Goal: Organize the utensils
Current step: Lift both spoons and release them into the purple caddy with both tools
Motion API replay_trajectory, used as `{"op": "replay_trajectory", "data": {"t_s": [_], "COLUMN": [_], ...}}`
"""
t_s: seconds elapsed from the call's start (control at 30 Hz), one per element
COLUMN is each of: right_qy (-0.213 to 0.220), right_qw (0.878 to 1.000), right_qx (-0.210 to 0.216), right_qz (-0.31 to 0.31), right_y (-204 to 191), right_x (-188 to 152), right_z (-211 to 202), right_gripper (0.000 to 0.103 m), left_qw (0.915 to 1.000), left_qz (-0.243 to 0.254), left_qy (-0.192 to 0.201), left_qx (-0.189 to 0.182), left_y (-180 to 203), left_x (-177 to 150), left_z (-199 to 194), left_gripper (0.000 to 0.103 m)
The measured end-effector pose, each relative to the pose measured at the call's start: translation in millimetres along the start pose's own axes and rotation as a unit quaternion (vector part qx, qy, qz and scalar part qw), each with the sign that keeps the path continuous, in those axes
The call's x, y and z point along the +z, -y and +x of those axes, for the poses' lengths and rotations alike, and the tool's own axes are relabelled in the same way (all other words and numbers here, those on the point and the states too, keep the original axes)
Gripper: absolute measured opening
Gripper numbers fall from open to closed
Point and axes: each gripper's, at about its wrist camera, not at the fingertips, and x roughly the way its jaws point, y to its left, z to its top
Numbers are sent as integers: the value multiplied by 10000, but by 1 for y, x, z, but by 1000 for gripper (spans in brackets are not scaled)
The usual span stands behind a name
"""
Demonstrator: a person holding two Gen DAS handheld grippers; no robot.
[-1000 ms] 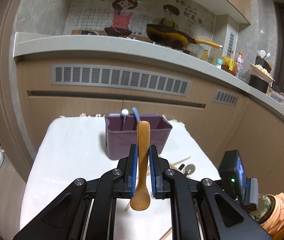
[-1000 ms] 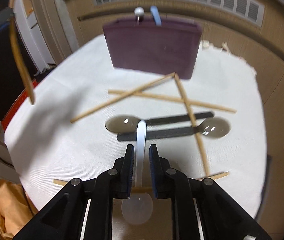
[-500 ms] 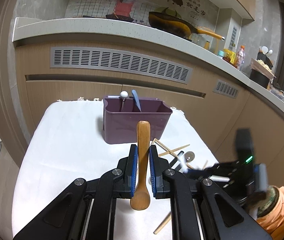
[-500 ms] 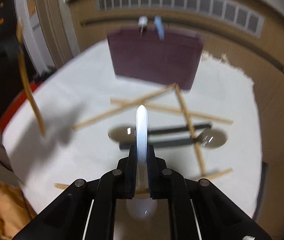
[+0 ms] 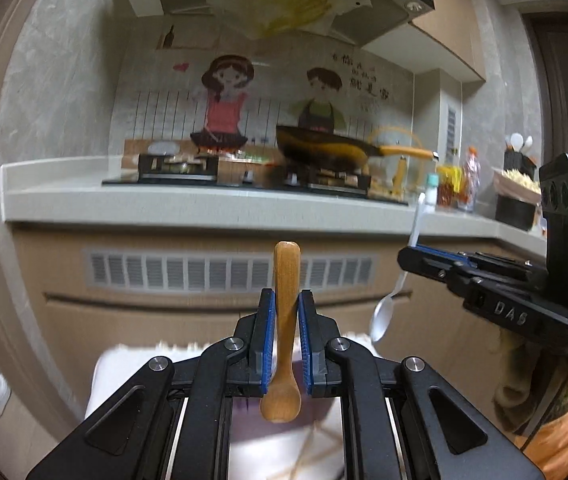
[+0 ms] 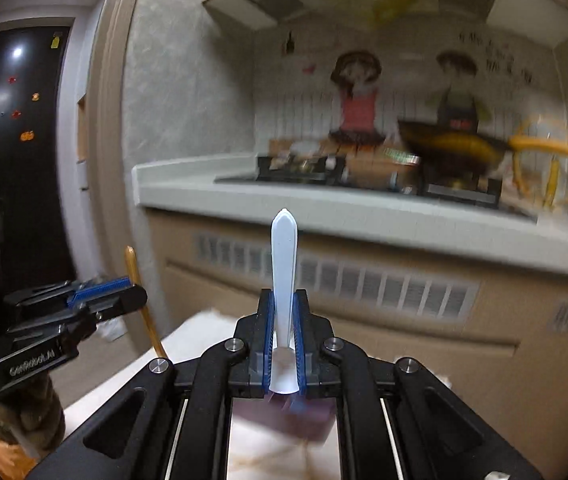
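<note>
1 purple bin (image 6: pixel 300 416) below; contents hidden by grippers.

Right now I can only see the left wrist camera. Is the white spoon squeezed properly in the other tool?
Observer: Yes. In the right wrist view the right tool is shut on the white spoon, one pad on each side of its handle.
Operator: What's past the counter's left end?
Observer: A dark door with little orange stickers on it.
</note>
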Motion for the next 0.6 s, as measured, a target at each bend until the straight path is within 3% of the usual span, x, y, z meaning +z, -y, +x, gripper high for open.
{"op": "replay_trajectory", "data": {"t_s": [0.1,0.2,0.43,0.6], "right_qy": [88,-98,-1179,-1848], "right_qw": [9997,9994,9928,9811], "right_qx": [-201,-305,-119,289], "right_qz": [-95,-144,195,489], "right_y": [4,11,33,40], "right_x": [3,-10,-82,-125], "right_z": [24,54,132,163], "right_gripper": [9,9,9,9], "left_qw": [9999,9999,9957,9887], "left_qz": [73,51,-327,-410], "left_qy": [48,-91,-854,-1431], "left_qx": [72,110,132,162], "left_y": [-6,-15,-42,-51], "left_x": [7,1,-46,-83], "left_z": [30,63,136,169], "left_gripper": [12,12,12,12]}}
